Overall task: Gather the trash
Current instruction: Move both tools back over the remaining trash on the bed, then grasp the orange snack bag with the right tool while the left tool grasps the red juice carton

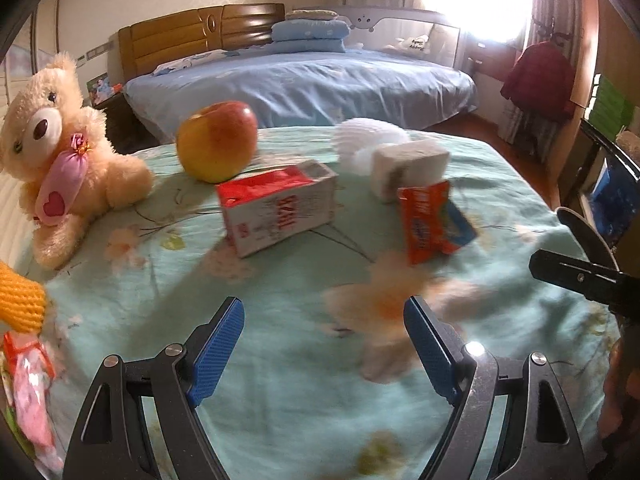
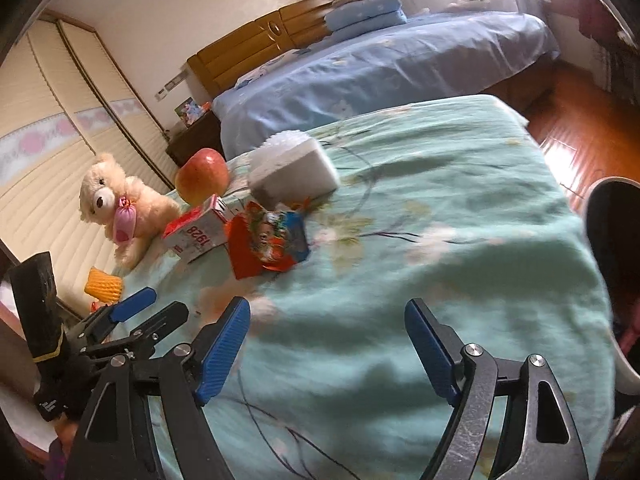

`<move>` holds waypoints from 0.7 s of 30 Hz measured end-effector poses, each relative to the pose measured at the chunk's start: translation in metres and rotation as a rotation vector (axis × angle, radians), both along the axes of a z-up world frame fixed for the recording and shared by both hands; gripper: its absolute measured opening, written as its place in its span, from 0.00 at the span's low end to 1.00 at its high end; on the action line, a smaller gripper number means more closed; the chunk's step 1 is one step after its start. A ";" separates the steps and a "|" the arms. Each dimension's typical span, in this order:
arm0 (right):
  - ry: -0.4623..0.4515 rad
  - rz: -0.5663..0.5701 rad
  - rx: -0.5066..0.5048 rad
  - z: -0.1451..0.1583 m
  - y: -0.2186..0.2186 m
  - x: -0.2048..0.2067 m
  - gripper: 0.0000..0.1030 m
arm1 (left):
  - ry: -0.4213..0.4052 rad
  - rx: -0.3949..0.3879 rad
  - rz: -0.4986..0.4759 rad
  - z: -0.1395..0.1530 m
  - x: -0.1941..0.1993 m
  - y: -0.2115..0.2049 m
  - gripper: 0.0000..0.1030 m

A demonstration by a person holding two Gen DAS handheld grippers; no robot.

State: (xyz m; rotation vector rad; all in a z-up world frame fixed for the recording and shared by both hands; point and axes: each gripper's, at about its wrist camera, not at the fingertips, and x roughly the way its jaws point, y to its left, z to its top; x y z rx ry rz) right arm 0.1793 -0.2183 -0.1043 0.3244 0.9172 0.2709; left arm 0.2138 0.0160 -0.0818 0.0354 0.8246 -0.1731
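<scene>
Pink packet [image 1: 28, 392] cut off, blurred

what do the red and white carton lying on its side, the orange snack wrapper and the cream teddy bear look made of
Red and white carton: likely printed paperboard with a matte finish, judging by its flat faces and sharp folded edges. Orange snack wrapper: probably thin plastic film, crinkled and slightly shiny. Cream teddy bear: plush synthetic fur, fuzzy outline.
</scene>
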 end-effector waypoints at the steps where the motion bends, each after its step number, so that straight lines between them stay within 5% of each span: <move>1: 0.002 0.004 0.000 -0.001 0.004 0.003 0.80 | 0.001 0.005 0.003 -0.001 0.004 0.004 0.80; 21: 0.030 0.056 -0.069 -0.020 0.058 0.069 0.80 | 0.048 0.005 -0.021 -0.027 0.115 0.046 0.80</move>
